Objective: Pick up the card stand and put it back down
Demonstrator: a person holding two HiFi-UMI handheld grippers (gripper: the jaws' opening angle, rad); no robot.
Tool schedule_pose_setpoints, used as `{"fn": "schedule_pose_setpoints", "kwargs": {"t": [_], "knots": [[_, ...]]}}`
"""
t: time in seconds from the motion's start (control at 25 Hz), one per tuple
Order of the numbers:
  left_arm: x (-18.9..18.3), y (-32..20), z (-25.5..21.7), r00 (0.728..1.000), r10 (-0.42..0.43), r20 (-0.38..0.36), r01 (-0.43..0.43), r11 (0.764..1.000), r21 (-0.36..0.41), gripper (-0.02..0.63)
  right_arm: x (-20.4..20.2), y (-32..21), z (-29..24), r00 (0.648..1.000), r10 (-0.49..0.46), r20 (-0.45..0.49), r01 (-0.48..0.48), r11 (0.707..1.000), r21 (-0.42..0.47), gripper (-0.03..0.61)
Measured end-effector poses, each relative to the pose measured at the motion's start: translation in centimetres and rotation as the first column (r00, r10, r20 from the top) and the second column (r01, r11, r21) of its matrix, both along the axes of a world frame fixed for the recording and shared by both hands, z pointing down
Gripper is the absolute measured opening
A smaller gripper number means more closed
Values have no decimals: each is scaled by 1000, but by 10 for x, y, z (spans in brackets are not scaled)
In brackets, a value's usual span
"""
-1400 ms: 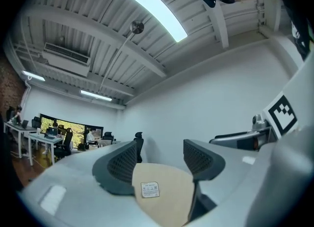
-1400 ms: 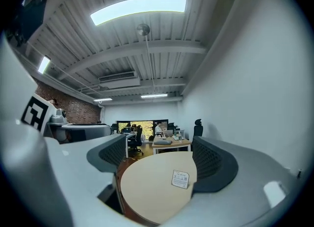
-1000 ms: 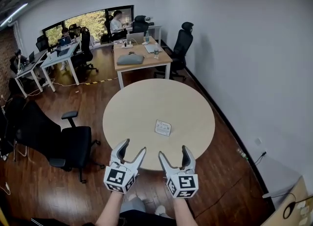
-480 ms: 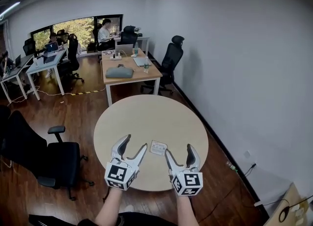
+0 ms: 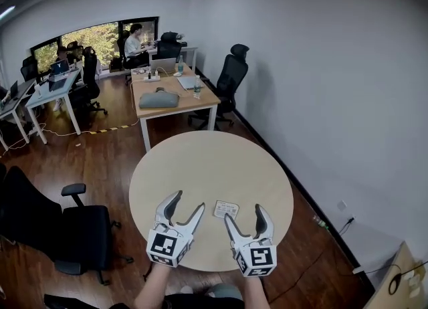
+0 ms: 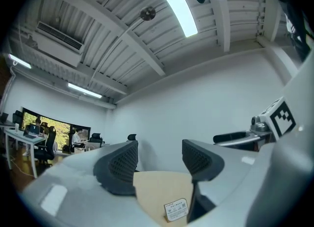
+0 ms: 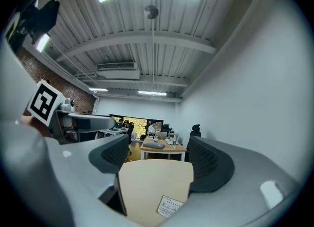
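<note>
1. Approach step, I judge; the card stand (image 5: 226, 209) is sitting on the counter (image 5: 207, 167), just ahead of both claws.
2. The left claw (image 5: 187, 204) is hanging open, empty; the right claw (image 5: 244, 215) is closing, nothing gripped.
3. Next: reaching forward, straddling the stand.

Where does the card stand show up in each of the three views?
Head view: card stand on the round table, near side, lower centre.
Left gripper view: card stand at the bottom edge, right of centre.
Right gripper view: card stand at the bottom edge, slightly right of centre.
Shared landmark: the round table beneath it.
</note>
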State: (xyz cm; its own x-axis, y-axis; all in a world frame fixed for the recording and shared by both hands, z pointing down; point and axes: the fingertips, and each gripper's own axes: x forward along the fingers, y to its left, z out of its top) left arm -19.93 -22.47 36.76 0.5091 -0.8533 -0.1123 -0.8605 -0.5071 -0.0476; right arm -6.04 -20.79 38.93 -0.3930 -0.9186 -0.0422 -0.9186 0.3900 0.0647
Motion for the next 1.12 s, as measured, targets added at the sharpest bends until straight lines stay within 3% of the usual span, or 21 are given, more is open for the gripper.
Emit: {"fn": "schedule_pose_setpoints", "kwargs": {"t": [0.24, 0.44, 0.68, 1.12], "knots": [[21, -24, 47, 998, 52, 40, -47, 992, -113, 276, 4, -14, 20, 997, -61, -53, 59, 997, -50, 374], [39, -28, 67, 994, 91, 53, -81, 982, -168, 276, 10, -19, 35, 996, -90, -13, 88, 992, -86, 379], [67, -28, 112, 987, 148, 58, -126, 952, -277, 276, 33, -16, 94, 999, -39, 3, 39, 967, -251, 379], [79, -29, 186, 983, 171, 67, -127, 895, -428, 275, 55, -15, 167, 999, -44, -9, 37, 918, -394, 376]]}}
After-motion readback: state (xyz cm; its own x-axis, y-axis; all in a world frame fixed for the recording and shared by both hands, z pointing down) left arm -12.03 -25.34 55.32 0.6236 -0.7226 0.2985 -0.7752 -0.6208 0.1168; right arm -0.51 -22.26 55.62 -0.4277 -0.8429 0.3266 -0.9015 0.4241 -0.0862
